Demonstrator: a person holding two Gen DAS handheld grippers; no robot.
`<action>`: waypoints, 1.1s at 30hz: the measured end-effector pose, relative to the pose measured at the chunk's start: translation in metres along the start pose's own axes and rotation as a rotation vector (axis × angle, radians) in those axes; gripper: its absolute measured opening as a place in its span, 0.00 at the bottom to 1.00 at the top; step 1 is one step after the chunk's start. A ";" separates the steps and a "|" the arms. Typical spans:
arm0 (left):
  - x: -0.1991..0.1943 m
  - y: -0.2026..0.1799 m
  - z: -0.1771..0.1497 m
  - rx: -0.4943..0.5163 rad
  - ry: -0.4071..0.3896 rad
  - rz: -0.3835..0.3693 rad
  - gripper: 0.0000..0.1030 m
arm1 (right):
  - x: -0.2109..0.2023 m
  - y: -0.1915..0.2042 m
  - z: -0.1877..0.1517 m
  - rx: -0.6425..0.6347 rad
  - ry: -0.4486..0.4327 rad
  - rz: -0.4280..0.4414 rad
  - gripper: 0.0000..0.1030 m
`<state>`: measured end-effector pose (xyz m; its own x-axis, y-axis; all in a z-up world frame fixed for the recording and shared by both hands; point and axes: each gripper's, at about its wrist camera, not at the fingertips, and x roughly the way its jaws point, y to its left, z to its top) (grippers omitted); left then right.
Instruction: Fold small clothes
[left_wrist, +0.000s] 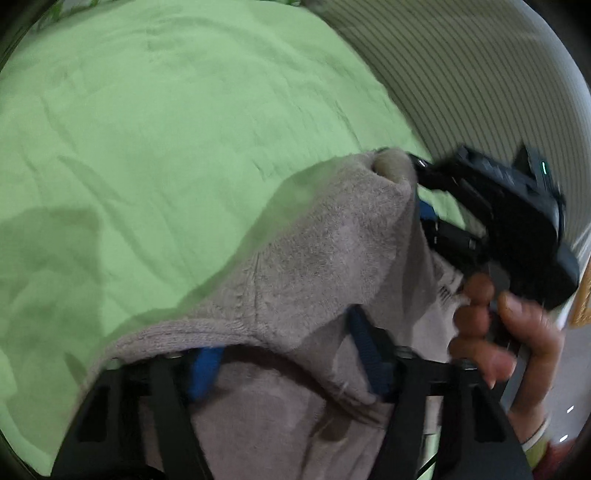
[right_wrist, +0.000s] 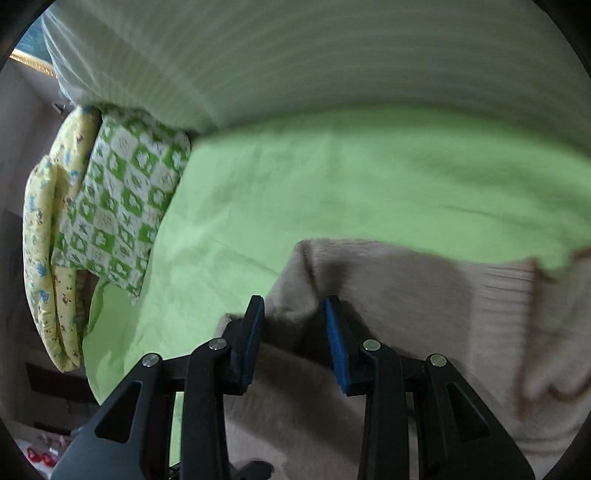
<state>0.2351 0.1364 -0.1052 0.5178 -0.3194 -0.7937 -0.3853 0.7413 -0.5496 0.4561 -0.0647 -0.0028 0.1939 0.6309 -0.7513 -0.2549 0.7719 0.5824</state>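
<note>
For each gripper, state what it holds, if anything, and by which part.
Left gripper: the beige knit garment drapes over its fingers; grip unclear. Right gripper: open around a fold at the garment's edge, not clamped.

My grippers (right_wrist: 293, 339) are black plastic with blue finger pads (right_wrist: 334, 343) and silver screws. My bare hand (left_wrist: 506, 332) shows a pale cuff.
</note>
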 end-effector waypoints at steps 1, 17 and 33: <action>-0.001 0.001 -0.002 0.018 -0.004 0.004 0.41 | 0.001 0.003 0.002 -0.024 -0.009 0.001 0.04; -0.006 0.004 -0.005 0.080 -0.002 0.000 0.33 | -0.054 0.041 -0.004 -0.190 -0.297 -0.046 0.45; -0.009 -0.005 0.000 0.121 0.017 0.021 0.41 | 0.000 0.034 0.016 -0.127 -0.234 -0.202 0.07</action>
<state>0.2325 0.1353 -0.0956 0.4969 -0.3127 -0.8095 -0.3001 0.8134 -0.4984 0.4627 -0.0370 0.0220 0.4613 0.4782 -0.7474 -0.3021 0.8767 0.3744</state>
